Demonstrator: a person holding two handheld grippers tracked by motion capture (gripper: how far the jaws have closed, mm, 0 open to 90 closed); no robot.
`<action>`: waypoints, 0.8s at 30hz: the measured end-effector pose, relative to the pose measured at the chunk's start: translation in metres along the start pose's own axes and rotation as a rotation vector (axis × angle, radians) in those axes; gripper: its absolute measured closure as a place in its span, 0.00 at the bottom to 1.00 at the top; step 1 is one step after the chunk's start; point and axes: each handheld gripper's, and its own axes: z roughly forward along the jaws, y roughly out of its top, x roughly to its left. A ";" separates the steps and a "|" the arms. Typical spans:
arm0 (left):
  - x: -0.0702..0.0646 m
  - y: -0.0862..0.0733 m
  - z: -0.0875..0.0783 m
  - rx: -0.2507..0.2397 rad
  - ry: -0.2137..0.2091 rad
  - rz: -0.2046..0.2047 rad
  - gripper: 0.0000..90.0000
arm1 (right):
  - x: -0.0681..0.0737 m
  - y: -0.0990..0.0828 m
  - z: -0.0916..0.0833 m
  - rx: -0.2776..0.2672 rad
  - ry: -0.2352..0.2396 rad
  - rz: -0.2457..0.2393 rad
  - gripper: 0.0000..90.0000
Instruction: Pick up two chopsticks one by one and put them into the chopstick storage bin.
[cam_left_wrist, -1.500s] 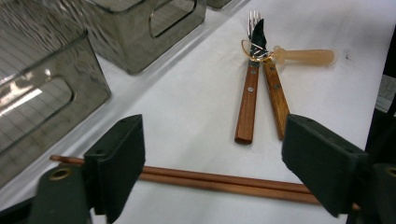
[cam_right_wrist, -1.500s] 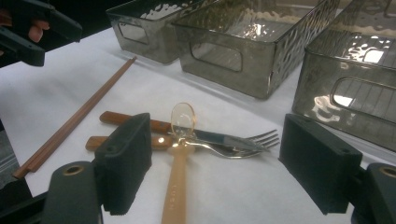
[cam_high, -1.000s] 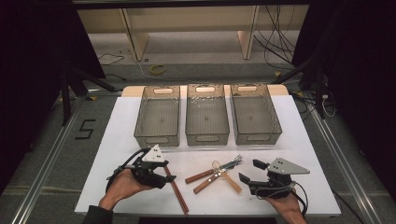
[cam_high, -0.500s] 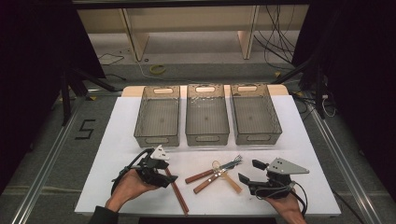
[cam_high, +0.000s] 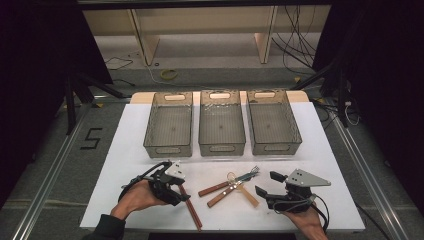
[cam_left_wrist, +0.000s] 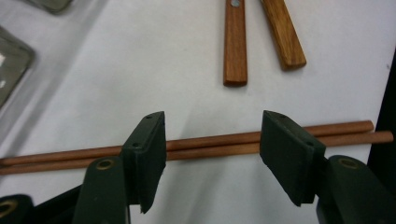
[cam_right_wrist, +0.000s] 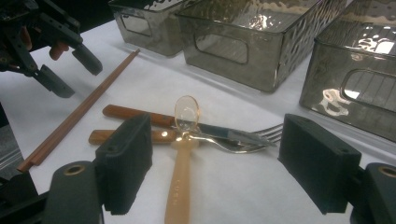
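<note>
The work looks to be at its very beginning. The three grey bins (cam_high: 221, 125) at the far side of the white table (cam_high: 325, 165) are all empty, and every piece of cutlery lies on the table in front of them.

The left tool (cam_left_wrist: 212, 154) is lowered over the pair of chopsticks (cam_left_wrist: 210, 143), which lie side by side on the table near the left hand (cam_high: 140, 197). Its jaws are open, one on each side of the sticks as the left gripper view shows them, and the pads do not press on the wood, so nothing is gripped yet. I judge that the grasp of the chopsticks is the step in hand; closing, lifting and carrying them to a bin are not yet done.

The right tool (cam_right_wrist: 224, 163) rests low on the table with its jaws wide open and holds nothing. Just in front of it lies a small heap: a knife (cam_right_wrist: 140, 114) and a fork (cam_right_wrist: 261, 135) with wooden handles and a pale plastic spoon (cam_right_wrist: 180, 177), which cross and touch each other. The heap sits between the two hands, well apart from the bins.

So all of the sorting is left, if each kind of cutlery is meant for a bin of its own: chopsticks first, then the three crossed pieces, which probably need to be separated one at a time.
</note>
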 end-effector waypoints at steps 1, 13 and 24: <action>0.000 0.000 0.002 0.004 -0.001 0.010 0.44 | 0.000 0.000 0.000 0.000 0.000 0.000 0.30; -0.001 0.002 0.012 0.051 -0.045 0.099 0.41 | 0.000 0.000 0.000 0.003 0.001 0.003 0.30; 0.000 0.001 0.015 0.083 -0.084 0.139 0.41 | 0.000 0.000 0.000 0.004 0.004 0.005 0.30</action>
